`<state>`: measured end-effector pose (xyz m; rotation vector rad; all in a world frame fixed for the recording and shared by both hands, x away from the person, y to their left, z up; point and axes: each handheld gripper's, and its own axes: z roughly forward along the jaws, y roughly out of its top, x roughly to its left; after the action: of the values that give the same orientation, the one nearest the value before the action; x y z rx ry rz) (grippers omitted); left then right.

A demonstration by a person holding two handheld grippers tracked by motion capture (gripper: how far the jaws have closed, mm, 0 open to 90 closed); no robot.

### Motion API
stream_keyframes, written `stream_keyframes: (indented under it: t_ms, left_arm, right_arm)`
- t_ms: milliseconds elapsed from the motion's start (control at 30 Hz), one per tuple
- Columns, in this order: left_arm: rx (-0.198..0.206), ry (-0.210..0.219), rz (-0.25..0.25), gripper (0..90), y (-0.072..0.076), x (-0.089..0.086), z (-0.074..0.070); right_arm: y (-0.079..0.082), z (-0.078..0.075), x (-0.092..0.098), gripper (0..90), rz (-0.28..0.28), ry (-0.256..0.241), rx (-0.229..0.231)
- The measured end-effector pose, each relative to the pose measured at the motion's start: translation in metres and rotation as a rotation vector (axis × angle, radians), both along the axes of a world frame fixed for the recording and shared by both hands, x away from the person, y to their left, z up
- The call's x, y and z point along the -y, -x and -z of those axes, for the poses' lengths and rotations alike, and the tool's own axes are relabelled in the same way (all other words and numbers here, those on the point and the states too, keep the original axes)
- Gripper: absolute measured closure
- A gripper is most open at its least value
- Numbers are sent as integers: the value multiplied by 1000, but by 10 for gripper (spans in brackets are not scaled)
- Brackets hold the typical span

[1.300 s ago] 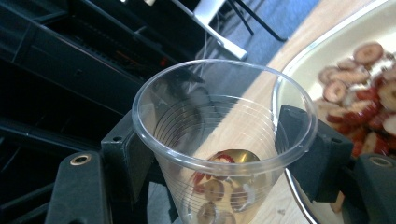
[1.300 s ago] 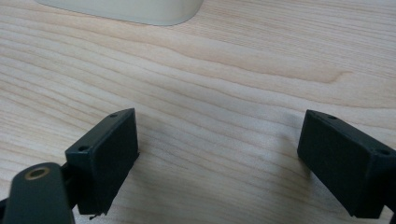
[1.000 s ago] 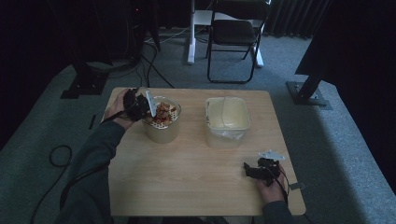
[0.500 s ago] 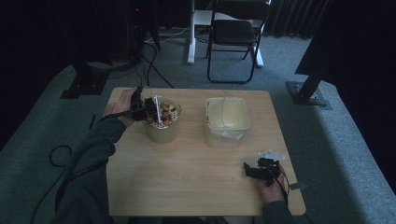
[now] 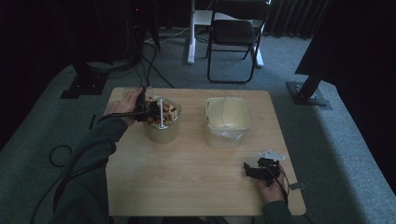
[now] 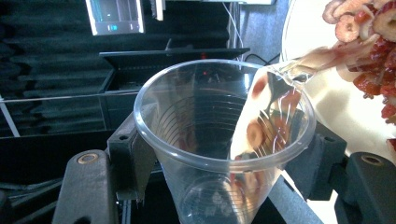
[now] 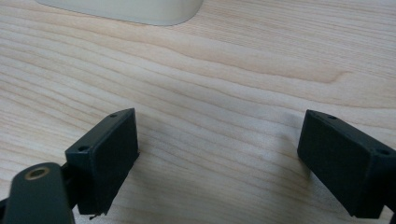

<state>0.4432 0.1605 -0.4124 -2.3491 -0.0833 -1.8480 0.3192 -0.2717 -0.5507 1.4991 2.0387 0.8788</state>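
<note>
My left gripper sits near the table's far left corner, jaws clamped on a clear plastic cup that lies tipped over into the container of dried fruit. In the left gripper view the cup's mouth is open toward the camera, with red fruit slices just beside its rim at the upper right; the cup looks empty, though reflections of fruit show in its wall. I judge the step to be scooping fruit. To do it well I would drive the rim under the pieces rather than across their top, keep my grip gentle so the thin wall does not buckle, and roll the cup upright before lifting clear.

Right of centre, toward the far edge, stands the second, pale container, seemingly empty and probably the destination.

Near the table's near right corner my right gripper rests low over bare wood, jaws spread wide and holding nothing.
</note>
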Motion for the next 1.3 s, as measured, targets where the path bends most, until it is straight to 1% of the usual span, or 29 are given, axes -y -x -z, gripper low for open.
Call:
stream_keyframes:
  t_ms: [33,100,233,267,400,433,467,767,967,1300]
  left_arm:
    - [1,4,-3,334,0,0,1]
    - [4,-17,-1,334,1,-1,0]
    - [10,-39,0,334,2,-1,-2]
    - [12,-50,3,335,2,-1,-3]
    - [10,-62,7,335,2,0,-2]
    - [9,-94,11,334,3,1,-3]
    - [8,-99,13,335,3,2,-3]
    - [14,-121,15,339,2,2,-4]
    - [24,-122,20,339,2,2,-6]
    - [24,-130,21,340,2,4,-6]
  right_arm:
    - [0,0,0,119,0,1,0]
    - [0,0,0,119,0,1,0]
    - [0,0,0,119,0,1,0]
    - [0,0,0,119,0,0,0]
    - [0,0,0,119,0,1,0]
    - [0,0,0,119,0,1,0]
    - [0,0,0,119,0,0,0]
    - [0,0,0,119,0,1,0]
    - [0,0,0,119,0,0,0]
    - [0,0,0,119,0,1,0]
